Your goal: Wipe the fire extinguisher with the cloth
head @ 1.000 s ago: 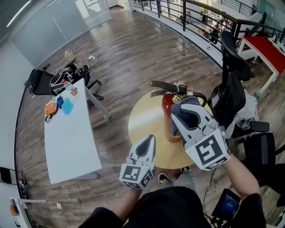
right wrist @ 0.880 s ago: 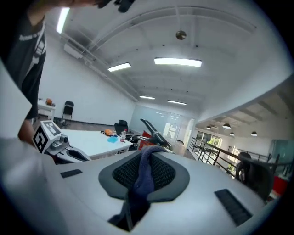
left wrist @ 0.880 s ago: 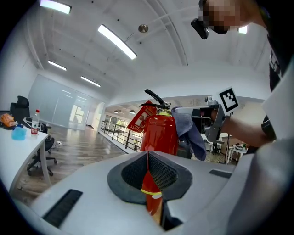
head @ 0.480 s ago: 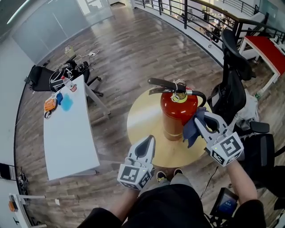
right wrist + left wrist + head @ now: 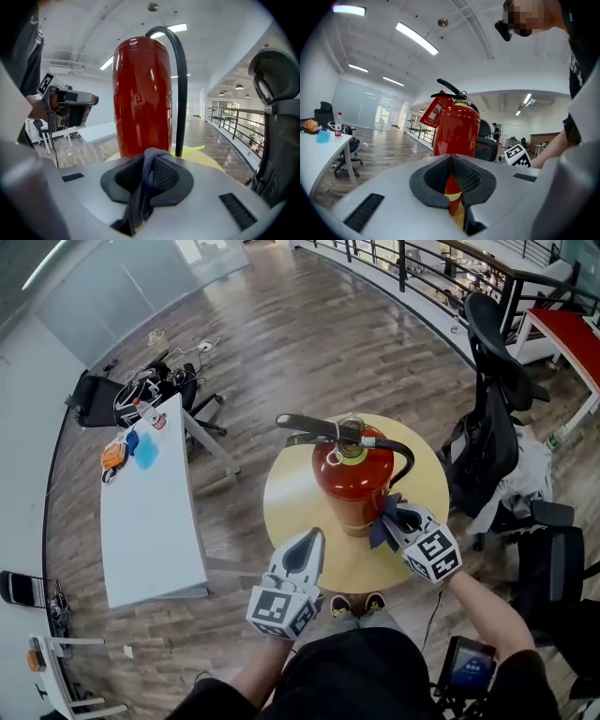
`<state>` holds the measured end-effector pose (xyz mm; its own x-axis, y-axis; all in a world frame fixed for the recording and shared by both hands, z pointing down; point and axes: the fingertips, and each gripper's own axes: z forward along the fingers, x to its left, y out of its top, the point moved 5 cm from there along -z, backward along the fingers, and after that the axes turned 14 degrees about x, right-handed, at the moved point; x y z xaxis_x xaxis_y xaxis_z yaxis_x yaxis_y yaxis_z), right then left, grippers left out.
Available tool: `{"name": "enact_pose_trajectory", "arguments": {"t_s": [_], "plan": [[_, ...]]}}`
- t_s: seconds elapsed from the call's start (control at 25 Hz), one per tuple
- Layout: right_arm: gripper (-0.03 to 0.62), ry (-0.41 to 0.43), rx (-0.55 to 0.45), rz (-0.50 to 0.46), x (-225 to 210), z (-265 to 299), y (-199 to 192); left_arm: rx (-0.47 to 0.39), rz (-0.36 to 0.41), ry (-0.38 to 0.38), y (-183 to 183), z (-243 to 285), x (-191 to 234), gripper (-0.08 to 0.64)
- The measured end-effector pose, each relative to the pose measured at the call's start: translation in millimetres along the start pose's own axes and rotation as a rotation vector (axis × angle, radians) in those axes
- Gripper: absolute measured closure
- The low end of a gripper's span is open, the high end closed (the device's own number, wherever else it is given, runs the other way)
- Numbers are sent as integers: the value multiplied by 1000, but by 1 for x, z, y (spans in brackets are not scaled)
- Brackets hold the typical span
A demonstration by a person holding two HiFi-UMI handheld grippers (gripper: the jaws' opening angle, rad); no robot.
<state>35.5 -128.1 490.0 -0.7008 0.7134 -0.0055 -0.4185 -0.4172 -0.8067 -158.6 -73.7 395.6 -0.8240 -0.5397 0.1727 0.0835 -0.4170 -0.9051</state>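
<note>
A red fire extinguisher (image 5: 352, 486) with a black handle and hose stands upright on a round yellow table (image 5: 291, 498). It fills the middle of the right gripper view (image 5: 142, 96) and rises ahead in the left gripper view (image 5: 456, 131). My right gripper (image 5: 397, 518) is shut on a dark blue cloth (image 5: 382, 524), low against the cylinder's right side. That cloth (image 5: 147, 180) hangs folded between the pads. My left gripper (image 5: 304, 547) is shut with nothing in it, near the table's front edge, apart from the cylinder.
A white desk (image 5: 150, 512) with a bottle and small items stands to the left. Black office chairs (image 5: 497, 404) crowd the right side. A railing (image 5: 441, 277) runs along the back. Wooden floor lies all around the table.
My right gripper has carried the cloth down from the extinguisher's top to its lower right side. The left gripper has stayed where it was.
</note>
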Motion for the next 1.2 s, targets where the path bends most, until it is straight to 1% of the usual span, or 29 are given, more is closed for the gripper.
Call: {"name": "enact_pose_trajectory", "arguments": {"t_s": [0.04,0.12,0.32,0.4,0.48,0.56,0.6,0.76,0.84,0.92,0.96,1.0,1.08,1.12,1.16,1.2], "plan": [[537,3,-22,-13,0,-6,8,-4,-3,2,2,1,-3,535],[537,2,-100,-43,0,-27,34,-12,-4,6,5,3,-7,535],[537,7,-366,-158,4,-101,131,-42,2,17,10,6,-12,535],[537,22,-421,-197,3,-119,157,-53,5,25,10,6,-13,535],[537,52,-445,-205,0,-122,162,-57,5,35,8,7,-13,535],[537,83,-459,-178,-4,-113,149,-53,-1,51,4,6,-11,535],[537,93,-443,-156,-7,-105,137,-48,-7,58,2,6,-11,535],[537,100,-297,-96,-17,-56,74,-25,-21,78,-7,8,-12,535],[537,96,-205,-59,-22,-28,41,-14,-28,90,-11,10,-11,535],[537,92,-96,-53,-24,1,6,-3,-34,98,-16,11,-10,535],[537,96,-71,-59,-24,12,-8,4,-35,102,-18,11,-10,535],[537,107,-83,-56,-24,18,-18,10,-35,106,-19,11,-10,535],[537,140,-143,-21,-25,21,-25,16,-34,116,-22,9,-9,535],[537,147,-148,-11,-26,23,-28,17,-33,119,-22,8,-8,535],[537,143,-122,-11,-28,27,-34,17,-33,122,-22,6,-8,535],[537,136,-74,-18,-28,35,-44,19,-33,125,-23,5,-8,535]]}}
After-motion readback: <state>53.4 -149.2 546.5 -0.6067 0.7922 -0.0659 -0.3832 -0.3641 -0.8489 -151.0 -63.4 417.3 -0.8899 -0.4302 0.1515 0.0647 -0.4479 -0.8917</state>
